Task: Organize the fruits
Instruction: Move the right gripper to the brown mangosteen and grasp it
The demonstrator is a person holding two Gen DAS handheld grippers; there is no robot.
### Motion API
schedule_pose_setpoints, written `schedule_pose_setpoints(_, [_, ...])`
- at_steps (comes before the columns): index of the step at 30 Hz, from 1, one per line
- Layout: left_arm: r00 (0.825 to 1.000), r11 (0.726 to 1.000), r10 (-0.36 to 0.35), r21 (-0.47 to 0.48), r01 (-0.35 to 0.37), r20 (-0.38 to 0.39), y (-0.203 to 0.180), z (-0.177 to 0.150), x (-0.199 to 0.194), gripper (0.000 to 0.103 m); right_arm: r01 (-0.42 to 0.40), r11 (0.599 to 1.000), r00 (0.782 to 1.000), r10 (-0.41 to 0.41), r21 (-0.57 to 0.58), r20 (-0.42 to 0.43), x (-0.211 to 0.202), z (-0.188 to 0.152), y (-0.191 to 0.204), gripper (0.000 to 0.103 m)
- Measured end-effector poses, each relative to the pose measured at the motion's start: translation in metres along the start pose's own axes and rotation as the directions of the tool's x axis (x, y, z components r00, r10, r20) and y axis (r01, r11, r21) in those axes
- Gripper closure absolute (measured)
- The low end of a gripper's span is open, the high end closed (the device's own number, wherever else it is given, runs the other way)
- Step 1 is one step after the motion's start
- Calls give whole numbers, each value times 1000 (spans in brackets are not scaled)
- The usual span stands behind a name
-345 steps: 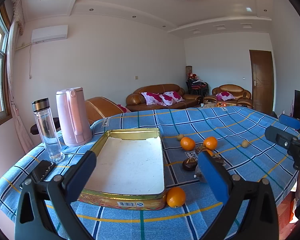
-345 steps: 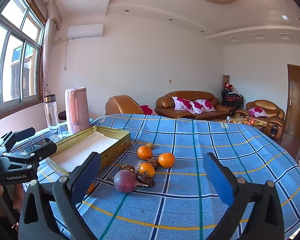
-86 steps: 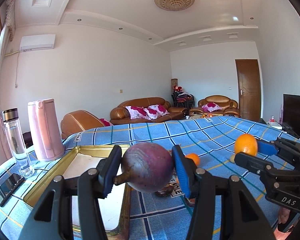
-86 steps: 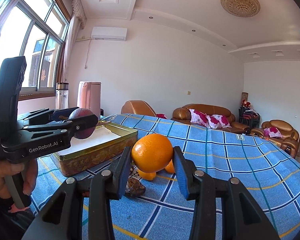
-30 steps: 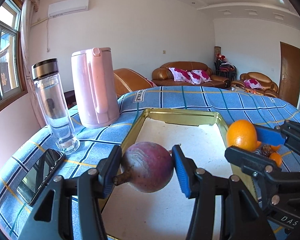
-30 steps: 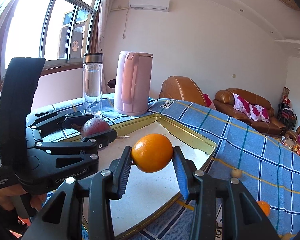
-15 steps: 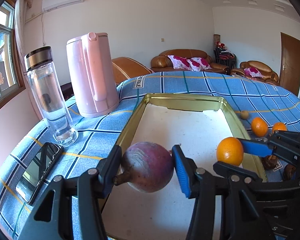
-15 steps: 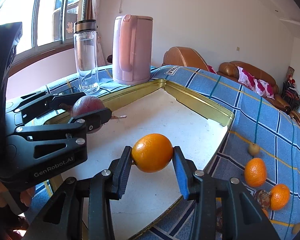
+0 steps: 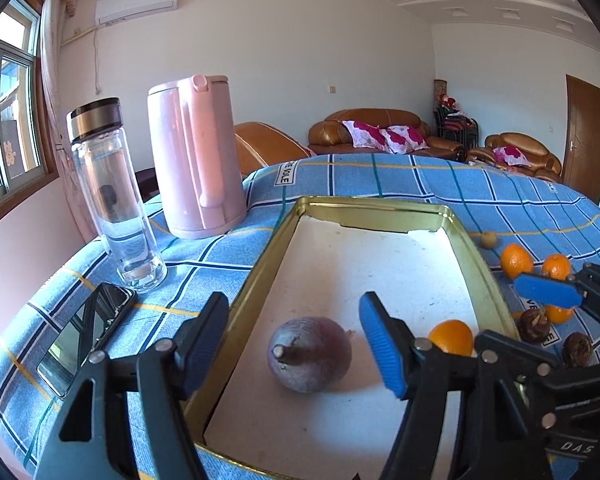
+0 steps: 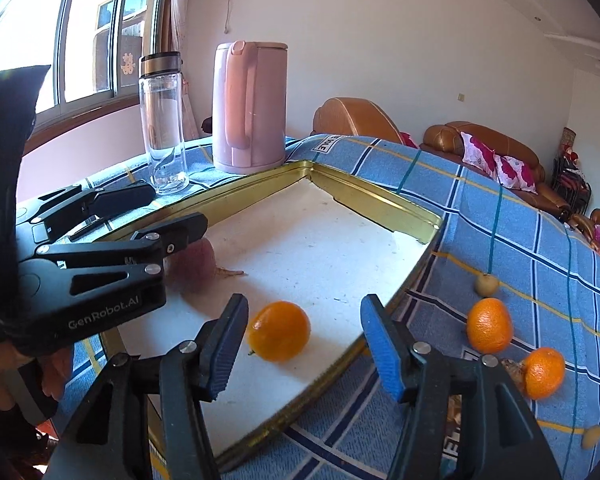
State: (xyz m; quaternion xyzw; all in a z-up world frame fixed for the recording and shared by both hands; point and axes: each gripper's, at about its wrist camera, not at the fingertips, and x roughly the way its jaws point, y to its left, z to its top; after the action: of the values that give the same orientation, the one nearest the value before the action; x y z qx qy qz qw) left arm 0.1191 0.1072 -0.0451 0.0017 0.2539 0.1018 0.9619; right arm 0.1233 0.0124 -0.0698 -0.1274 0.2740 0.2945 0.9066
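- While both claws hang over the gold-rimmed tin (image 9: 474,248), the left claw (image 9: 296,344) stands open, its jaws having just parted; the purple fruit (image 9: 309,354) lies on the tin's white floor between the pads, touching neither.
- The right claw (image 10: 304,346) is likewise open, its jaws just widened, and the orange (image 10: 279,336) rests on the tin floor between them, nearer the left pad; whether it touches that pad is unclear.
- In the right wrist view the left claw's black body hides most of the purple fruit.
- In the left wrist view the right claw covers the lower half of the orange.
- 2 more oranges, (image 10: 489,325) and (image 10: 544,372), lie on the blue checked bench (image 10: 520,240) beside the tin.
- Dark brown fruits (image 9: 534,324) near them are too small to identify.
- A pink kettle (image 9: 196,156), a glass bottle (image 9: 112,196) and a phone (image 9: 86,332) stand left of the tin.
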Motion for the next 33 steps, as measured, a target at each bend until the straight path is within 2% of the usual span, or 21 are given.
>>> schedule_pose_setpoints(5, [998, 999, -41, -26, 43, 55, -11, 1, -21, 18, 90, 995, 995, -92, 37, 50, -48, -26, -30, 33])
schedule_pose_setpoints(10, [990, 993, -115, 29, 113, 85, -45, 0, -38, 11, 148, 983, 989, -150, 111, 5, -75, -53, -67, 33])
schedule_pose_setpoints(14, [984, 984, -165, 81, 159, 65, -72, -3, -40, 10, 134, 979, 991, -130, 154, -34, -76, -66, -82, 33])
schedule_pose_setpoints(23, [982, 976, -188, 121, 183, 35, -95, -4, -38, 10, 68, 981, 985, -37, 182, -168, -52, -78, -87, 33])
schedule_pose_setpoints(25, [981, 974, -193, 130, 188, 33, -98, -4, -38, 10, 55, 980, 978, -14, 189, -209, -45, -81, -88, 39])
schedule_pose_setpoints(27, [978, 968, -209, 147, 202, 28, -103, -3, -39, 10, 49, 978, 976, -4, 202, -218, -44, -82, -91, 54])
schedule_pose_setpoints(30, [971, 957, -240, 173, 233, 17, -115, -2, -41, 14, 46, 978, 982, -7, 203, -189, -50, -83, -91, 54])
schedule_pose_setpoints(33, [962, 943, -274, 196, 267, 5, -130, 0, -42, 16, 110, 974, 986, -81, 198, -148, -62, -82, -95, 54])
